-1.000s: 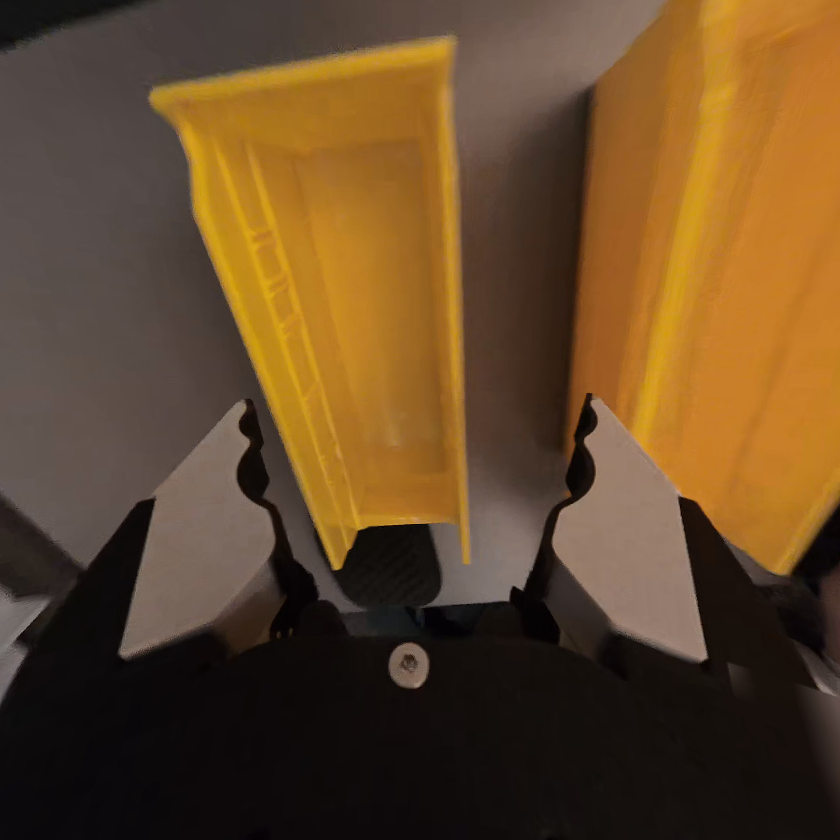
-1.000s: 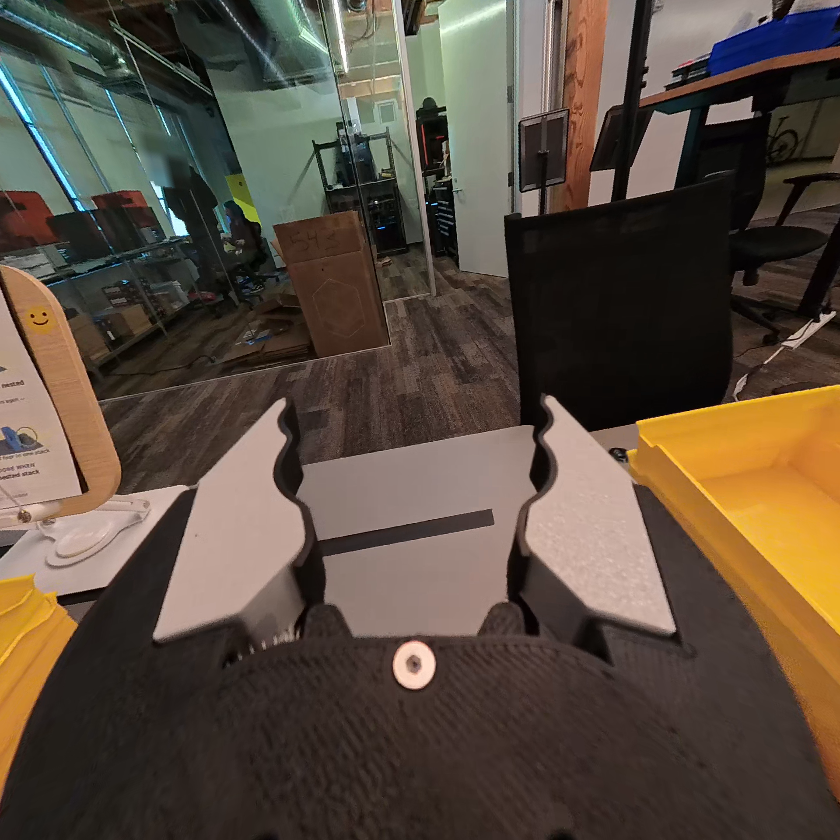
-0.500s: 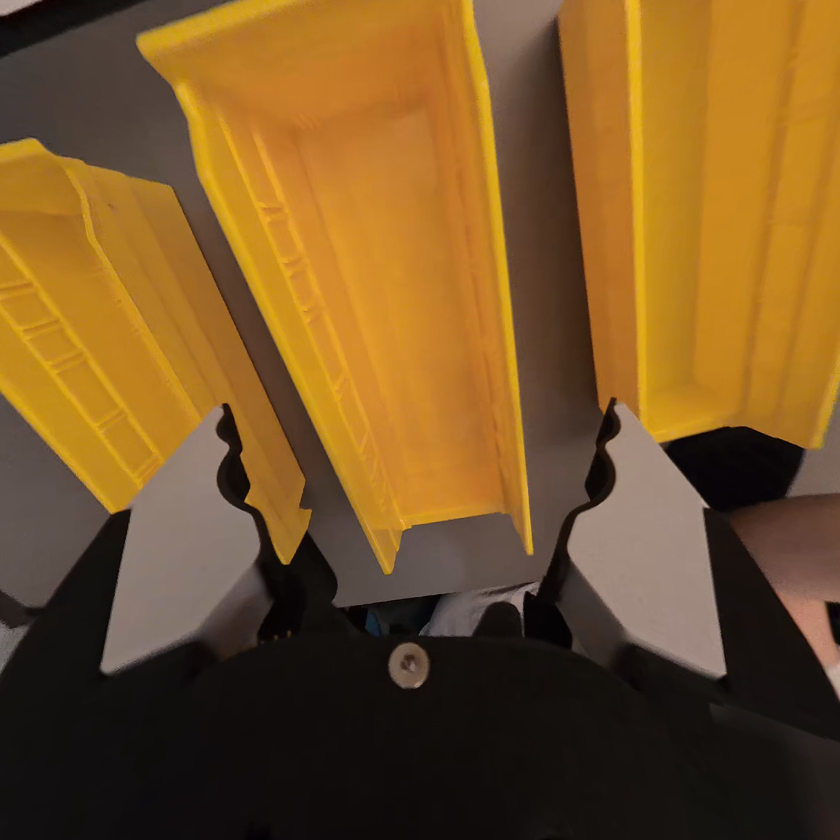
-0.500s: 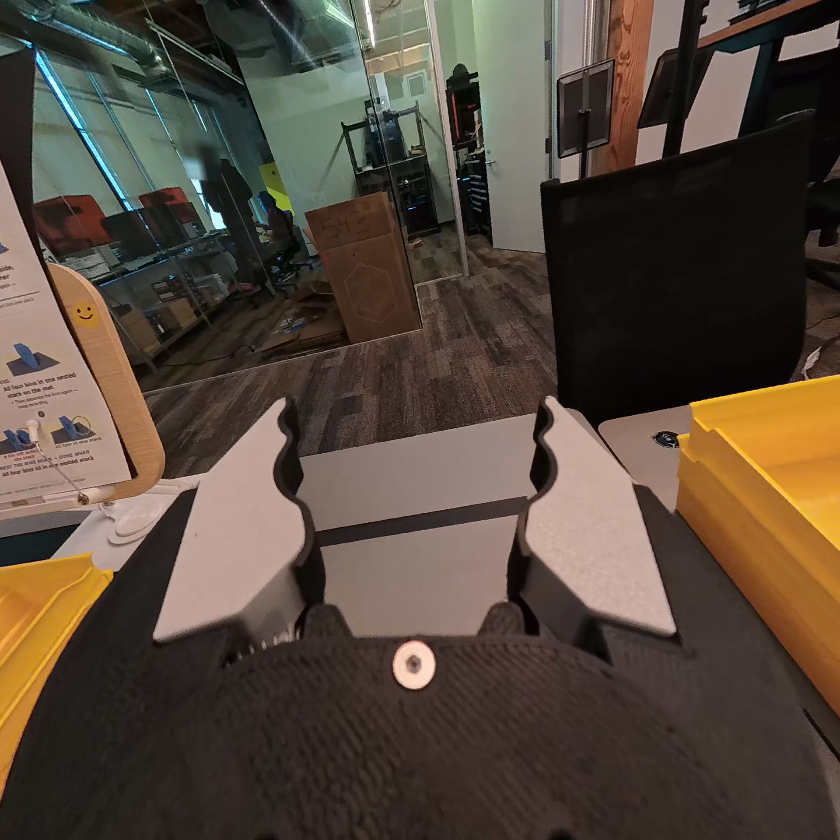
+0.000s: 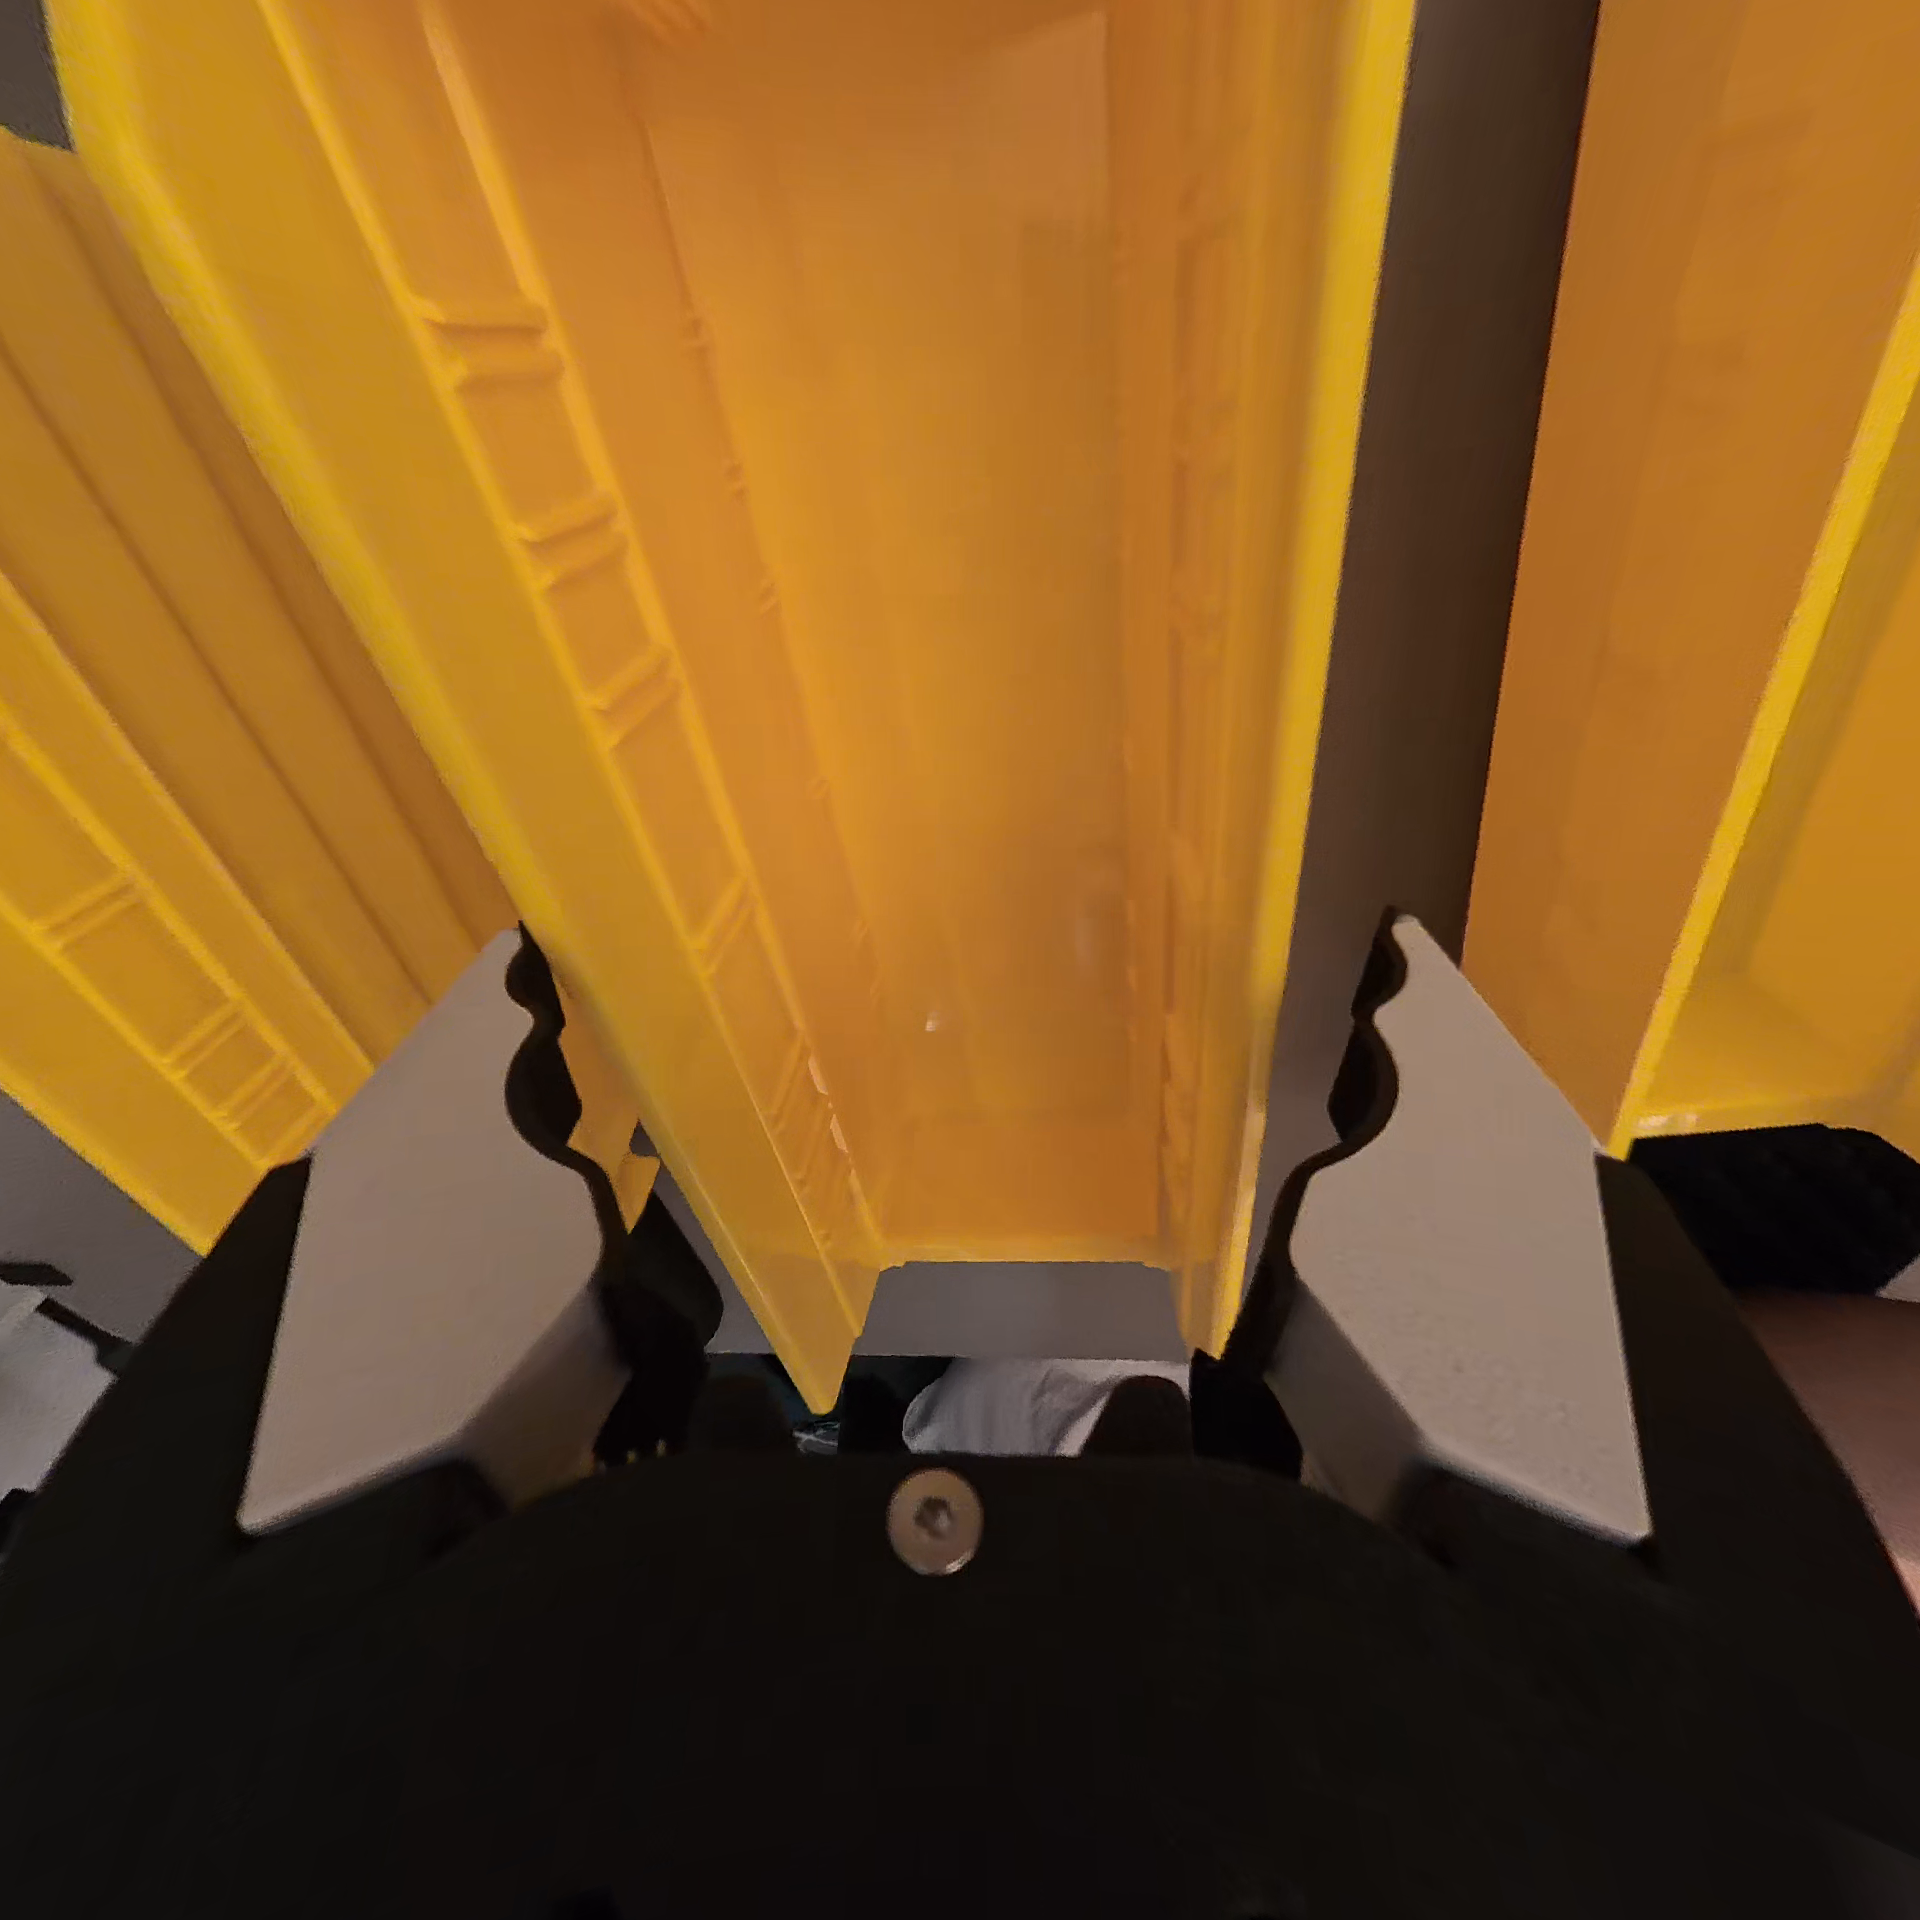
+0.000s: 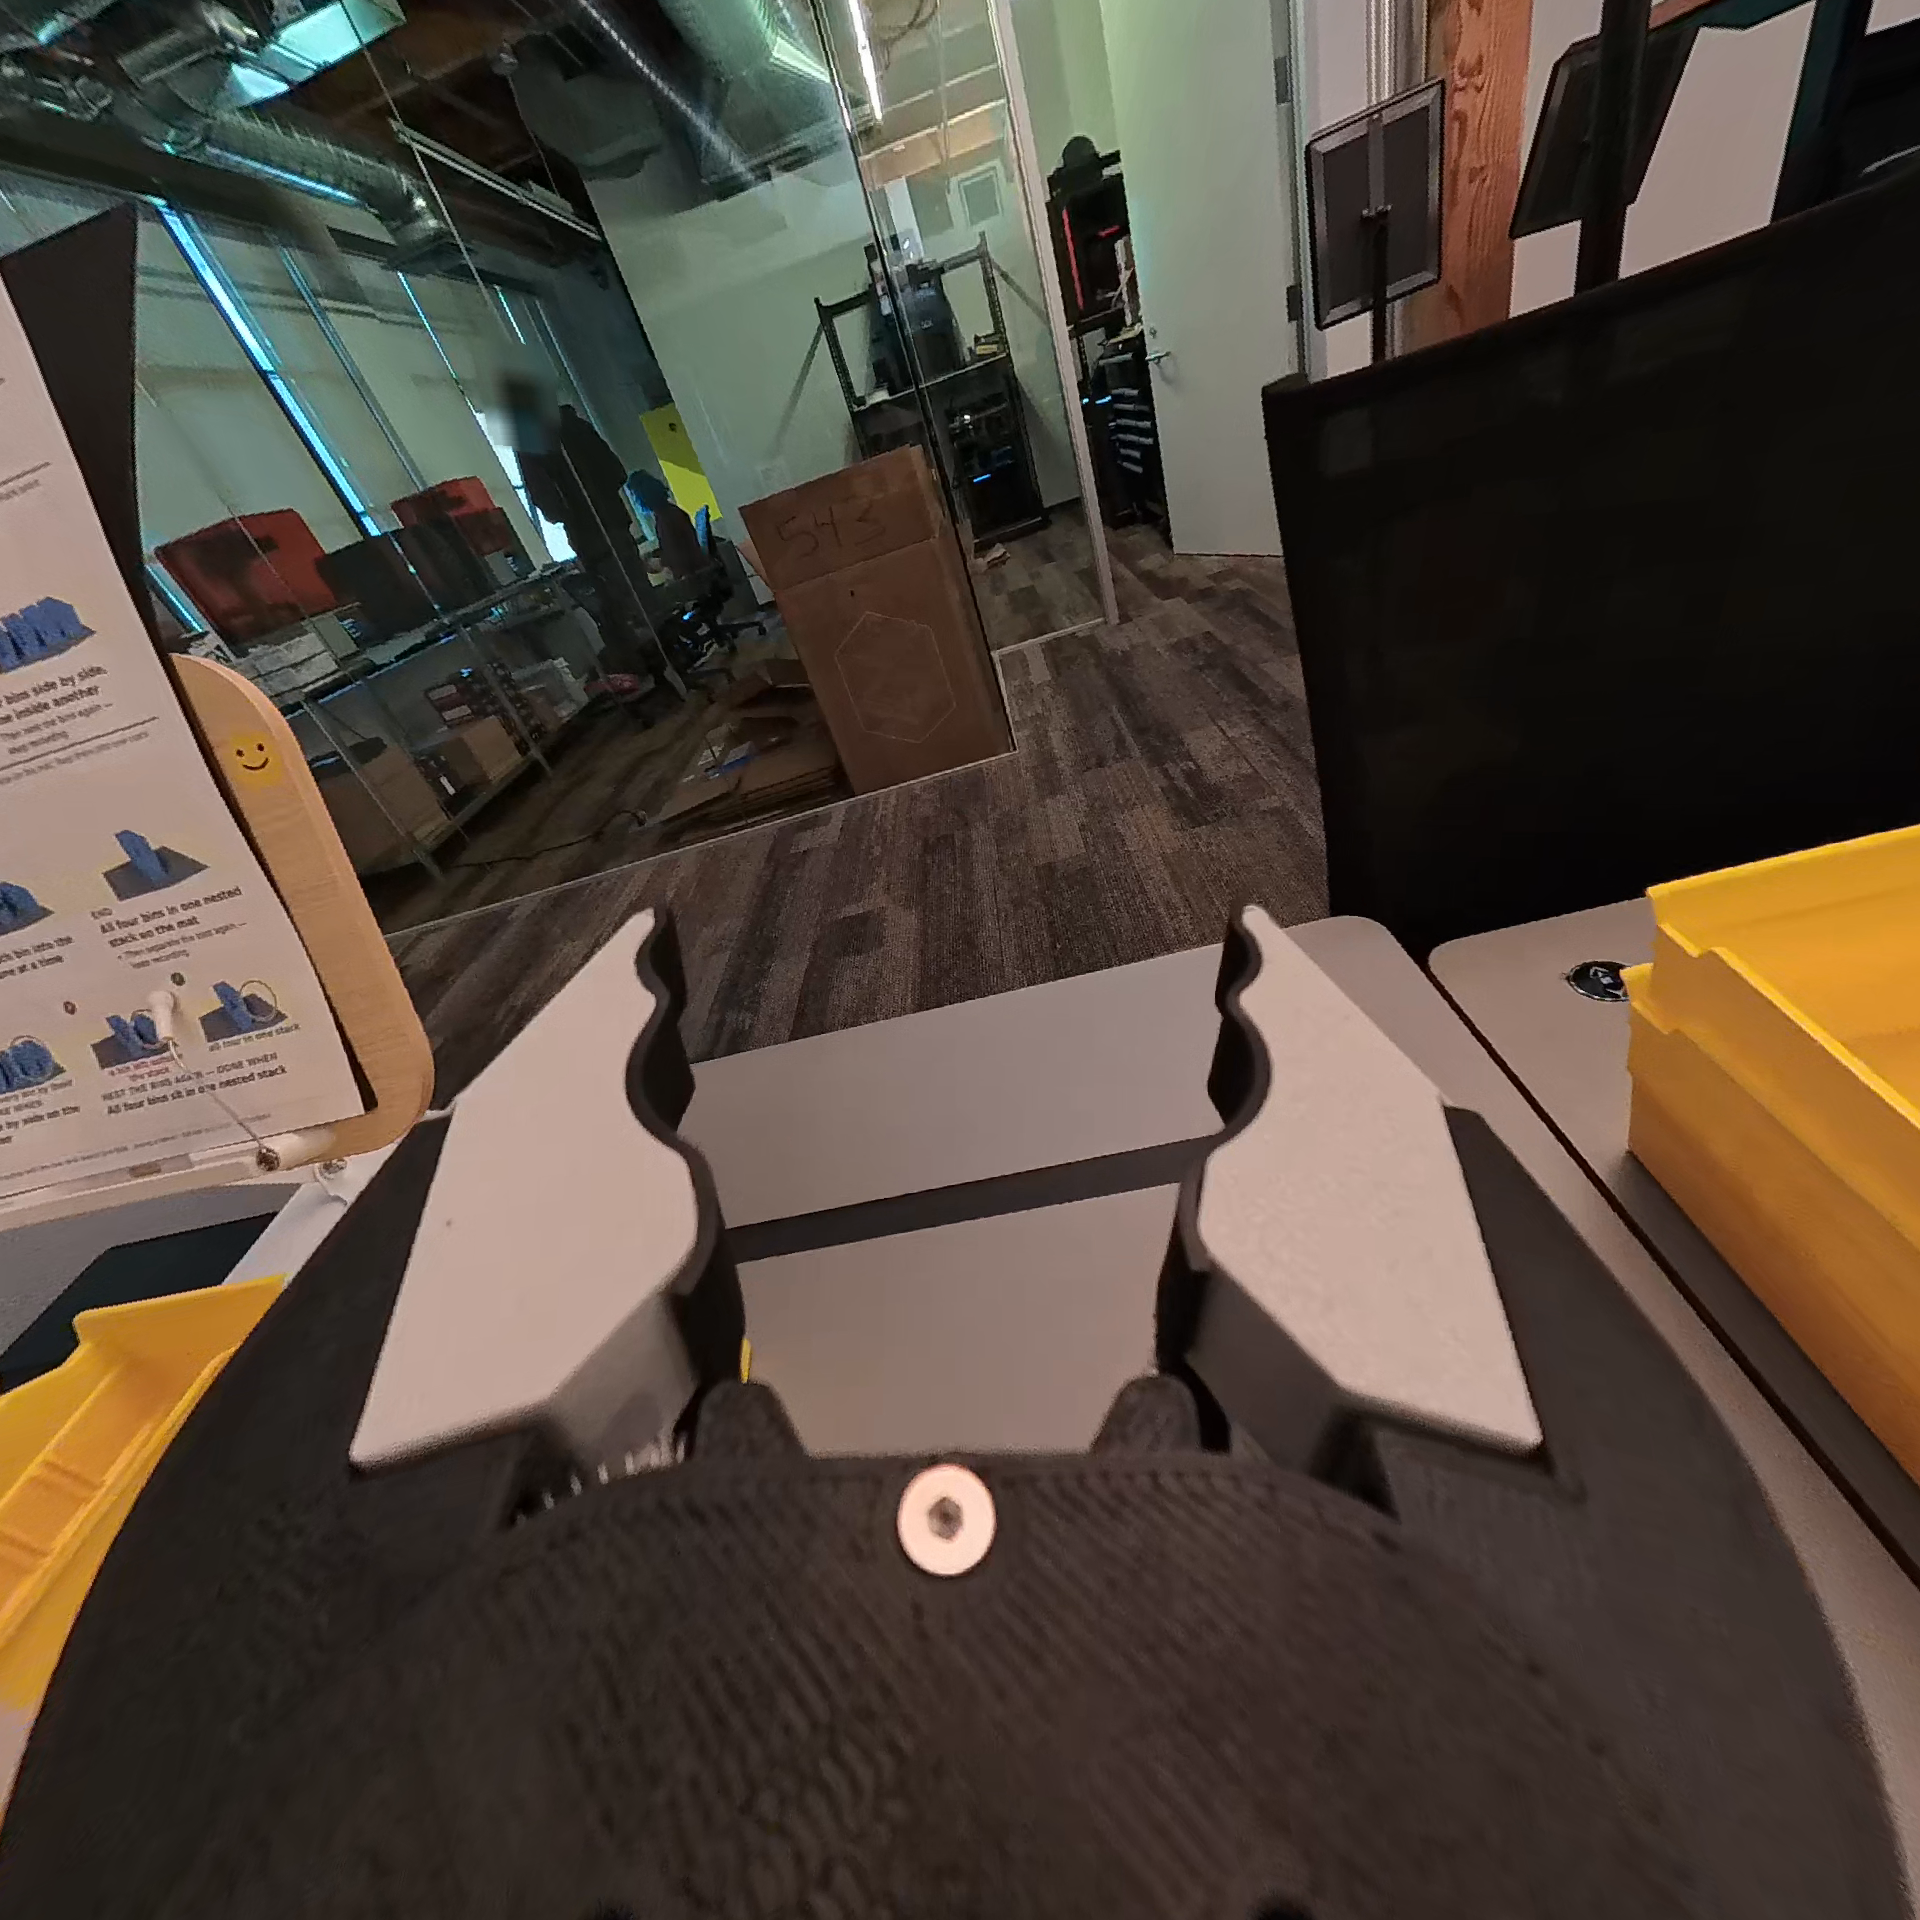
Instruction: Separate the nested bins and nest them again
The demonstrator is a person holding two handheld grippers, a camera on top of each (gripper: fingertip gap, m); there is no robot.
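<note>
In the left wrist view three yellow bins lie side by side on the grey table (image 5: pixel 1382 623). The middle bin (image 5: pixel 987 623) has its near end between the fingers of my left gripper (image 5: pixel 956 927), which is wide open. The left fingertip (image 5: pixel 488 997) is close beside the bin's left wall, and a strip of table shows between the bin's right wall and the right fingertip (image 5: pixel 1444 997). A second bin (image 5: pixel 156 831) lies at the left and a third (image 5: pixel 1714 520) at the right. My right gripper (image 6: pixel 945 916) is open and empty above the table (image 6: pixel 935 1091).
In the right wrist view yellow bins (image 6: pixel 1787 1091) sit at the right and another yellow bin (image 6: pixel 94 1434) at the lower left. An instruction sheet on a wooden stand (image 6: pixel 125 935) stands at the left. A black chair back (image 6: pixel 1610 571) is behind the table. A black stripe (image 6: pixel 966 1195) crosses the table.
My left gripper has closed in on the middle bin, whose near end now lies between its open fingers. The right gripper stayed open and its view drifted slightly.
</note>
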